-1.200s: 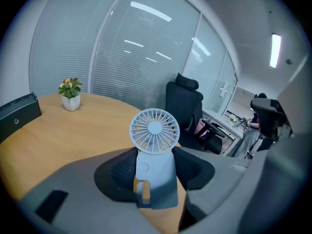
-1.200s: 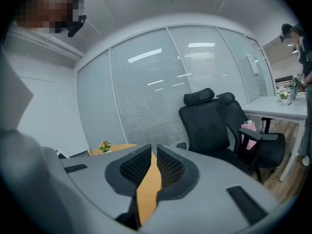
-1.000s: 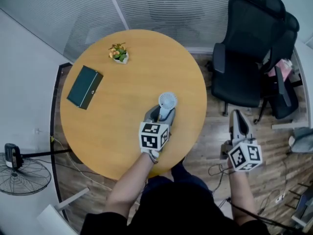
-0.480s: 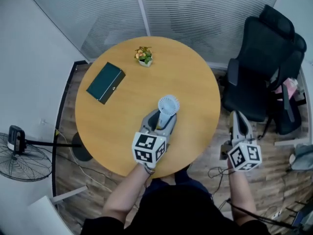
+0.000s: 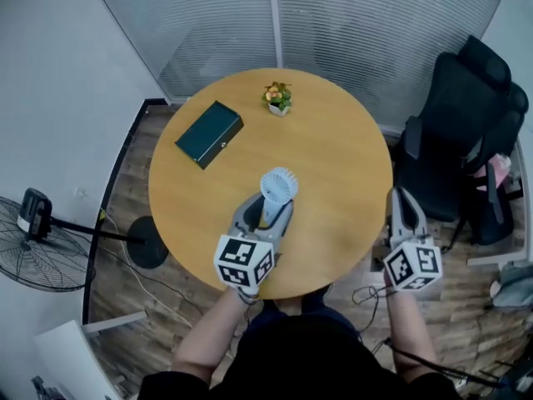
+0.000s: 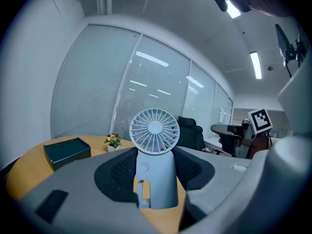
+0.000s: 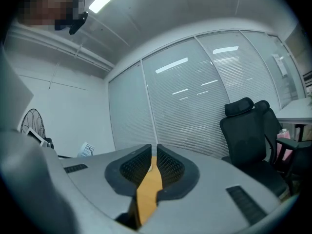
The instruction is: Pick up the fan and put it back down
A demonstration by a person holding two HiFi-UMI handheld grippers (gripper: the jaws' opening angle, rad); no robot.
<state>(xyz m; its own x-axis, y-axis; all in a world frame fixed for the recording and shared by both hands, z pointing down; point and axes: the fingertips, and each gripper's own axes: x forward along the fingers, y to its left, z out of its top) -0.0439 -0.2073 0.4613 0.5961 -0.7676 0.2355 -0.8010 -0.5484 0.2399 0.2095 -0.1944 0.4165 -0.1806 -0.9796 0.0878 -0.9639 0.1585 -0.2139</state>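
Observation:
The small white fan [image 5: 279,185] stands upright between the jaws of my left gripper [image 5: 268,211], which is shut on its handle and holds it over the round wooden table [image 5: 333,157]. In the left gripper view the fan [image 6: 154,130] fills the middle, its round grille above the left gripper [image 6: 155,179] pads that press on its body. My right gripper [image 5: 403,198] hovers beside the table's right edge, holding nothing. In the right gripper view the right gripper [image 7: 153,167] has its pads almost together, with only a sliver of tabletop showing between them.
A dark green box [image 5: 209,133] lies at the table's far left and a small potted plant [image 5: 278,97] at its far edge. Black office chairs [image 5: 462,132] stand to the right. A floor fan [image 5: 37,257] stands at the left, and window blinds run behind.
The left gripper has come up and moved toward the table's middle with the fan in it. The right gripper has moved from over the floor to the table's right edge.

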